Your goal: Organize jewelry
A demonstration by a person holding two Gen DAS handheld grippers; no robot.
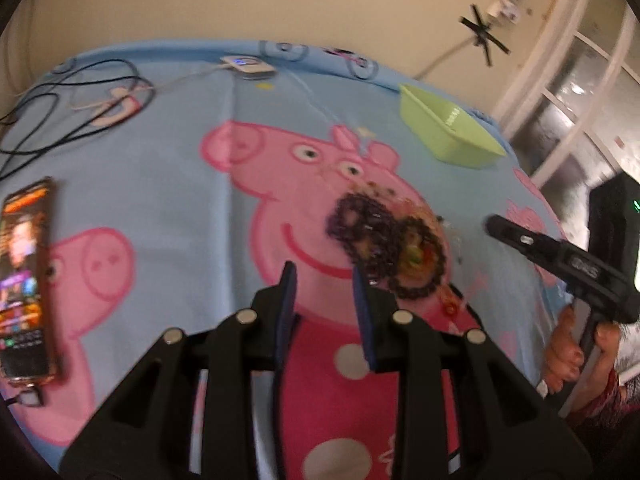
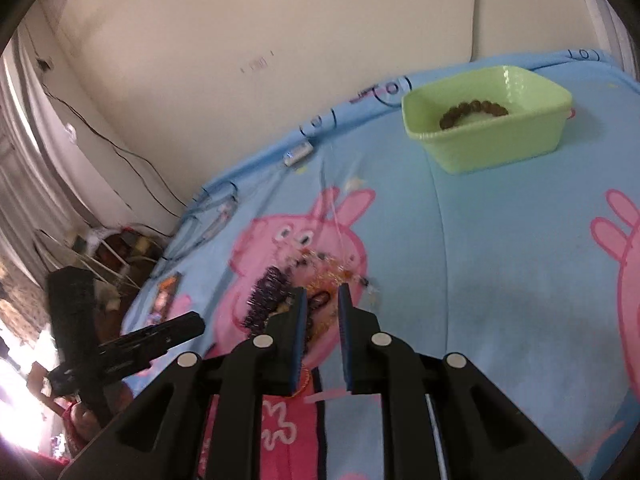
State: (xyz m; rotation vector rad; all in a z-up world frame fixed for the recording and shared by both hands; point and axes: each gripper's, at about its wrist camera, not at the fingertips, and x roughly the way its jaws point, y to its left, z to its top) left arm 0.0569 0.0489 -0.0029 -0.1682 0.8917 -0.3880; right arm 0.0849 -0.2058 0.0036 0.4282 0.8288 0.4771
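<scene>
A tangled heap of beaded jewelry [image 1: 388, 244] lay on the sheet, one brown bracelet [image 2: 472, 110] inside the green tub [image 2: 492, 148].

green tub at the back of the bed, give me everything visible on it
The green tub is a pale lime, rectangular, open-topped bin that looks like plastic, with sloped walls, rounded corners and a flared rim. It sits upright on the blue cartoon-pig bedsheet, near the far edge by the wall. Inside lies one brown beaded bracelet, partly hidden by the front wall. No gripper touches it; the jewelry pile lies apart, nearer the cameras.
</scene>
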